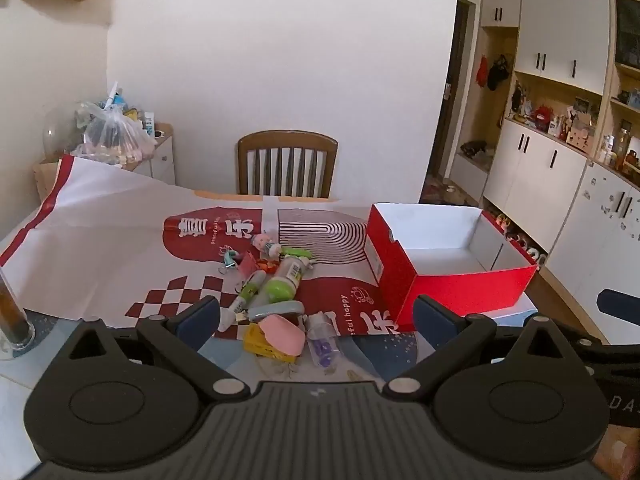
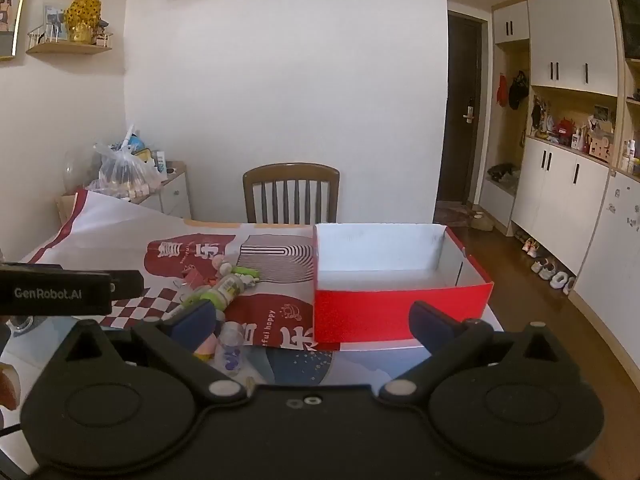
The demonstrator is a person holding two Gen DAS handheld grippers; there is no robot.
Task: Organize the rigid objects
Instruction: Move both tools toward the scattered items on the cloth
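— So, what takes up most of the table?

— That white cloth with red panels and checks (image 1: pixel 120 248), spread over the tabletop. On its right side stands the open red cardboard box with a white inside (image 1: pixel 448 264); I see nothing in the part of it that shows.

— And the two tools?

— Both hang low over the near edge. The black left gripper (image 1: pixel 316 316) has its blue-padded fingers (image 1: pixel 198 320) spread wide with nothing between them; the heap of small things lies just ahead, inside that gap. The black right gripper (image 2: pixel 316 322) is just as wide apart and also holds nothing. It faces the box's red front wall, with the heap off to its left.

— What is in the heap?

— Left of the box, a white bottle with a green cap and label (image 1: pixel 282 282) lies on its side, and a slimmer white and green tube (image 1: pixel 244 300) lies just beside it. Nearer the edge, a pink soft-looking case (image 1: pixel 282 334) rests on a small yellow box (image 1: pixel 256 342), and a little clear bottle with purple print (image 1: pixel 324 344) lies to the right of them. Farther back lie a small pink-headed figure (image 1: pixel 266 244) and a teal binder clip (image 1: pixel 228 262).
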